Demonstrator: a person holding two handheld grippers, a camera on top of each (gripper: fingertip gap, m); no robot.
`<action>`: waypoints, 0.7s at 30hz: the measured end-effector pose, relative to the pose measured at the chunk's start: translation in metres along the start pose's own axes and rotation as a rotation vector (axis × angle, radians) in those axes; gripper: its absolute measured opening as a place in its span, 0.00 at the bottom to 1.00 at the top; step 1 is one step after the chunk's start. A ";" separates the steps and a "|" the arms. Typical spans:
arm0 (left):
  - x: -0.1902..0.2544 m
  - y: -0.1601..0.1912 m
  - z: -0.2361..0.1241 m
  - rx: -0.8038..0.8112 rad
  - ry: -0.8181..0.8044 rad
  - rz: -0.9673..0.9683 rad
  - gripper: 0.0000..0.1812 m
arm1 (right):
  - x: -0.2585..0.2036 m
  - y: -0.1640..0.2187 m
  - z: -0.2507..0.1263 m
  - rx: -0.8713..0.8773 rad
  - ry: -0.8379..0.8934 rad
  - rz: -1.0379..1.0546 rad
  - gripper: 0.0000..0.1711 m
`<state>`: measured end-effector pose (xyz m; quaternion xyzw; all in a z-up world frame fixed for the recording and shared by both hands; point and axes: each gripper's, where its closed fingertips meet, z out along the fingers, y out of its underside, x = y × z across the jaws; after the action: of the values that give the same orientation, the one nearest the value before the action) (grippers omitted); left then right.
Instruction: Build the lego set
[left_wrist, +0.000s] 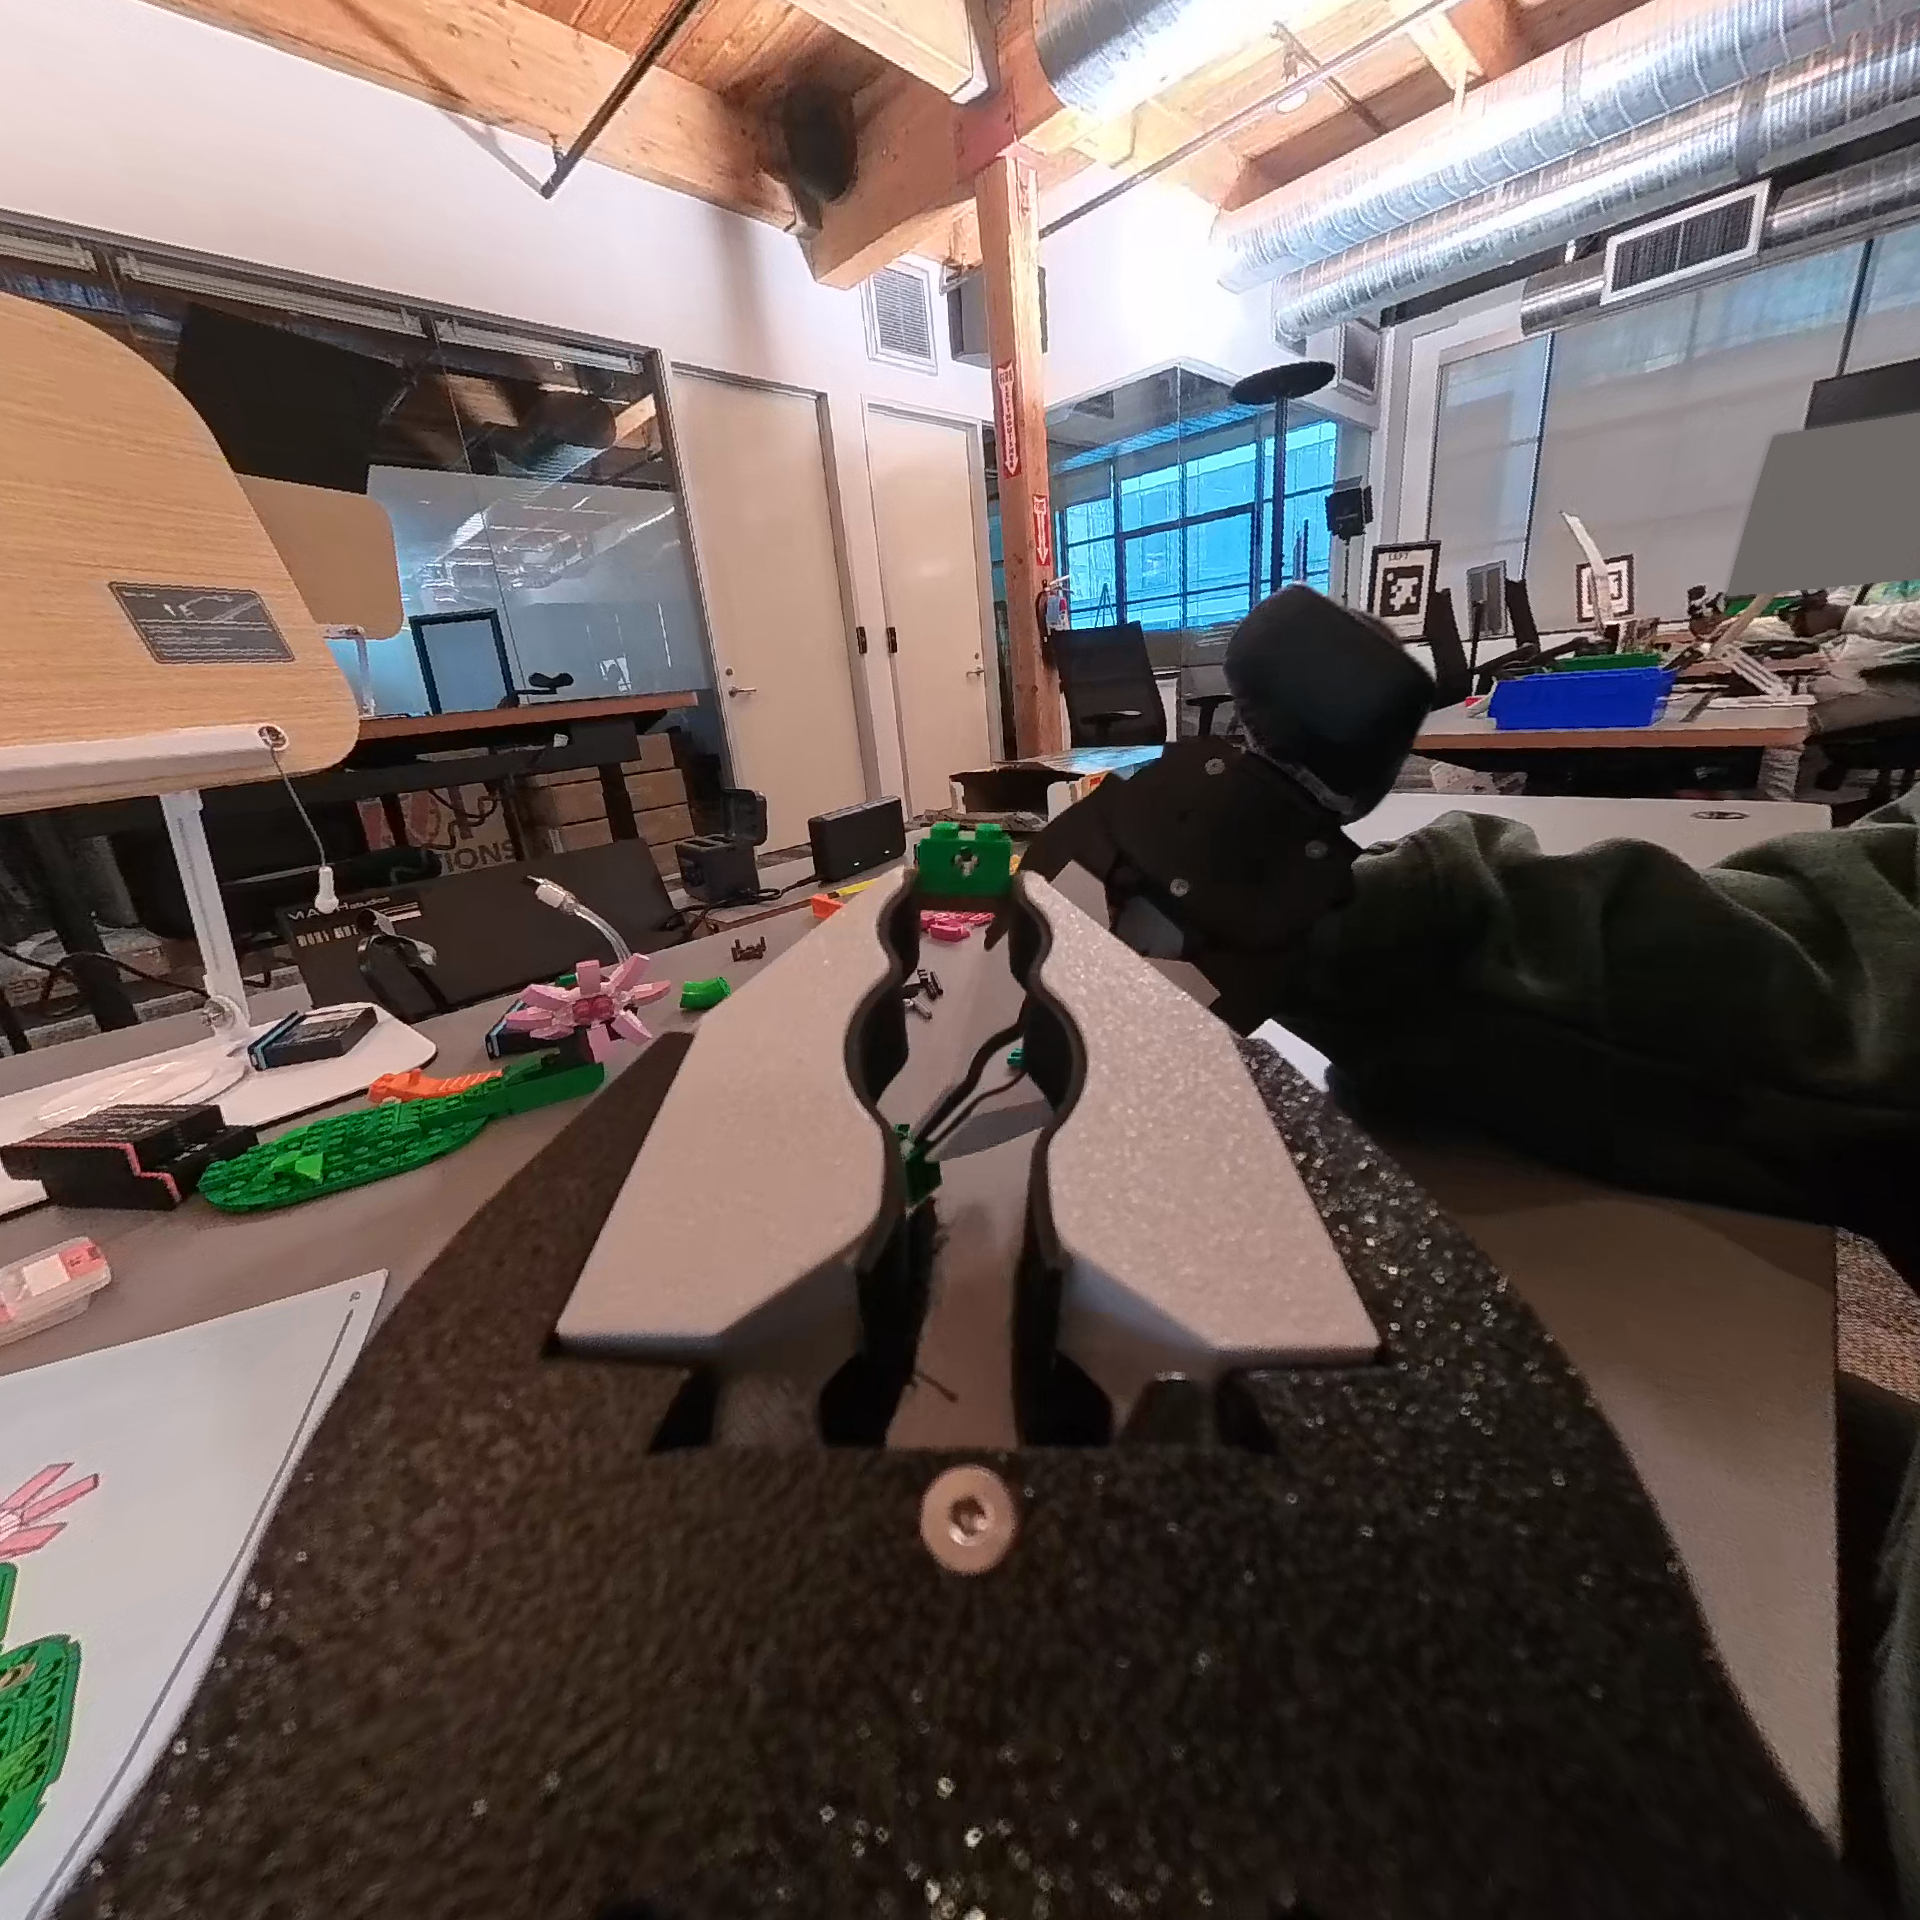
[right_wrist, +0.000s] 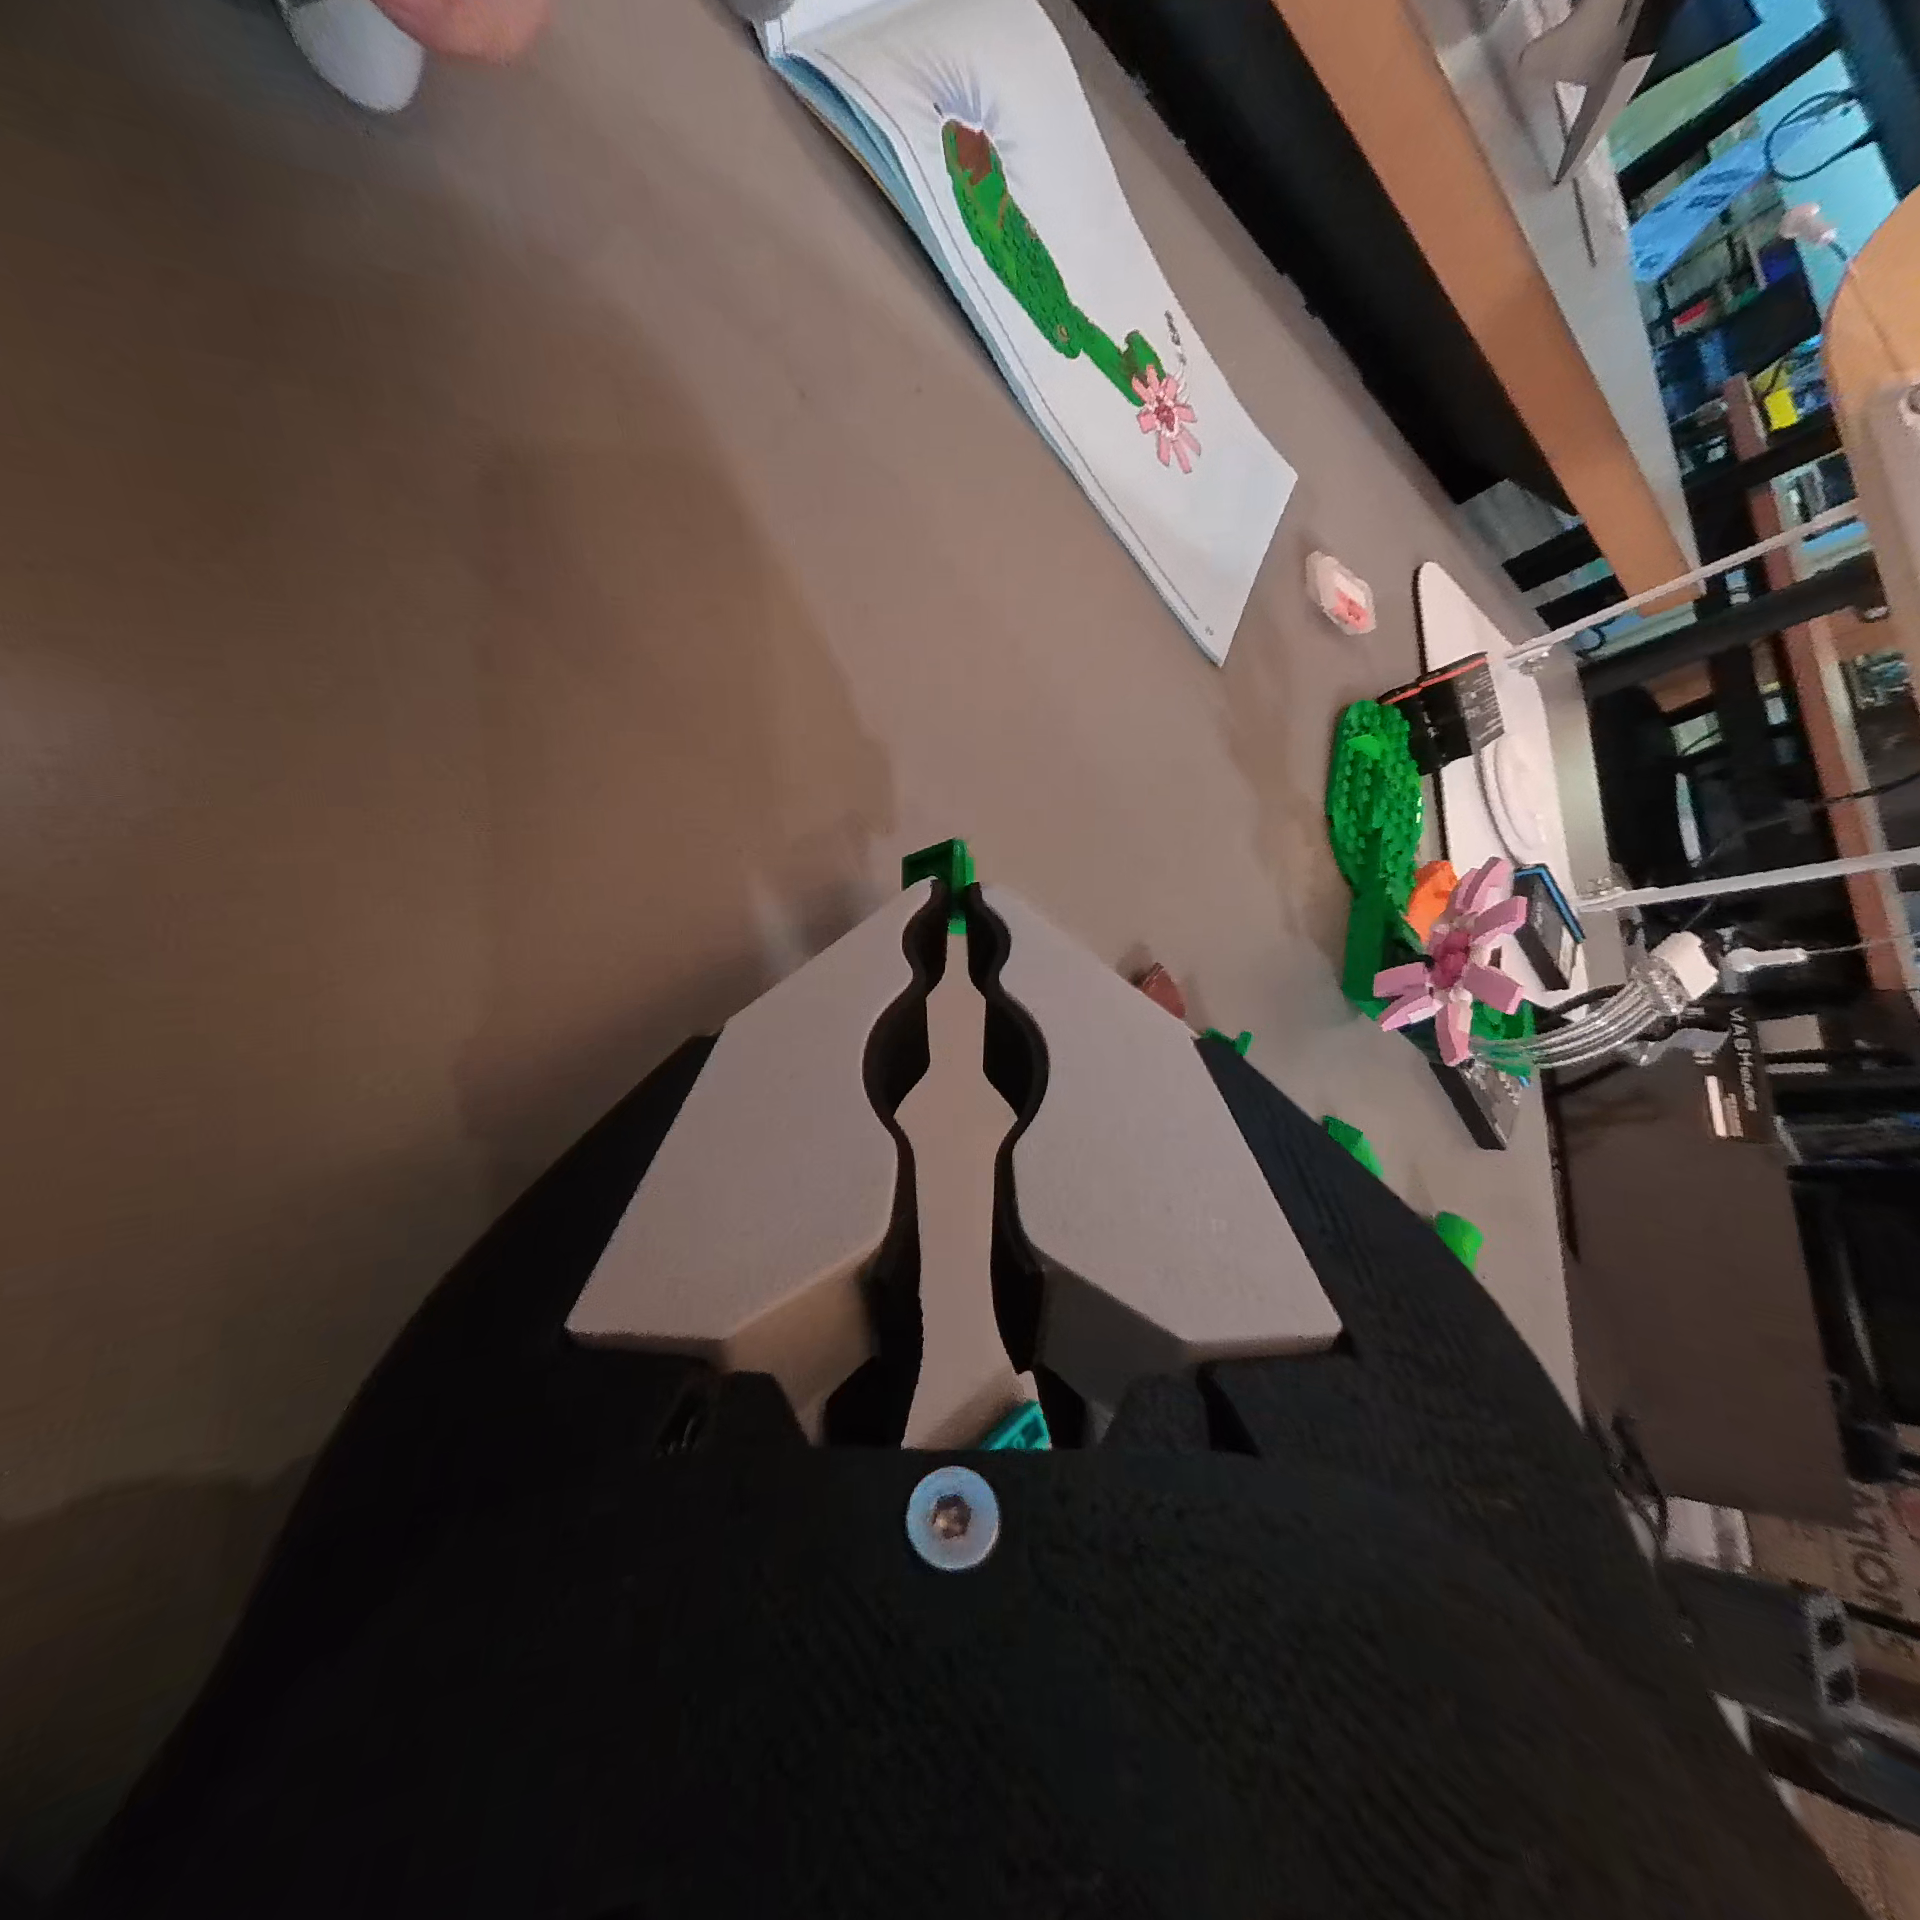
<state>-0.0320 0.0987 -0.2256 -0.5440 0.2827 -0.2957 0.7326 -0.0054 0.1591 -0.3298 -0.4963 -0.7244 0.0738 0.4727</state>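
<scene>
- Green lego assembly (left_wrist: 962, 860): bright green, studded on top with a small dark opening in its face; sits pinched at the tips of the left gripper (left_wrist: 964, 885), raised above the grey table (left_wrist: 1621, 1340).
- Small green lego piece (right_wrist: 943, 871): thin, hook-shaped, bright green; clamped at the very tips of the right gripper (right_wrist: 948, 914), above the table (view is tilted and somewhat blurred, so its exact form is uncertain).
- Left gripper: grey fingers close together at the tips, closed on the green assembly; gap wider behind the tips.
- Right gripper: fingers nearly together, closed on the small green piece.
- Green lego leaf plate (left_wrist: 343, 1148): flat, studded, lying on the table to the left, with an orange piece (left_wrist: 436, 1084) at its far end.
- Pink lego flower (left_wrist: 597, 1003): many-petalled, just beyond the leaf plate.
- Instruction booklet (right_wrist: 1081, 343): open on the table, page showing a green build with a pink flower.
</scene>
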 end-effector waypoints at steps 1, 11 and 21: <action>0.000 0.000 0.000 0.000 0.000 -0.001 0.07 | 0.000 0.001 0.000 -0.004 -0.004 0.007 0.01; 0.000 0.000 0.000 0.000 0.002 -0.005 0.07 | -0.004 0.010 0.004 -0.051 -0.050 0.090 0.01; 0.000 0.000 0.000 0.002 0.004 -0.008 0.07 | -0.004 0.012 0.004 -0.041 -0.090 0.214 0.08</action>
<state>-0.0320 0.0990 -0.2256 -0.5440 0.2818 -0.2998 0.7313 -0.0003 0.1629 -0.3410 -0.5767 -0.6890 0.1310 0.4189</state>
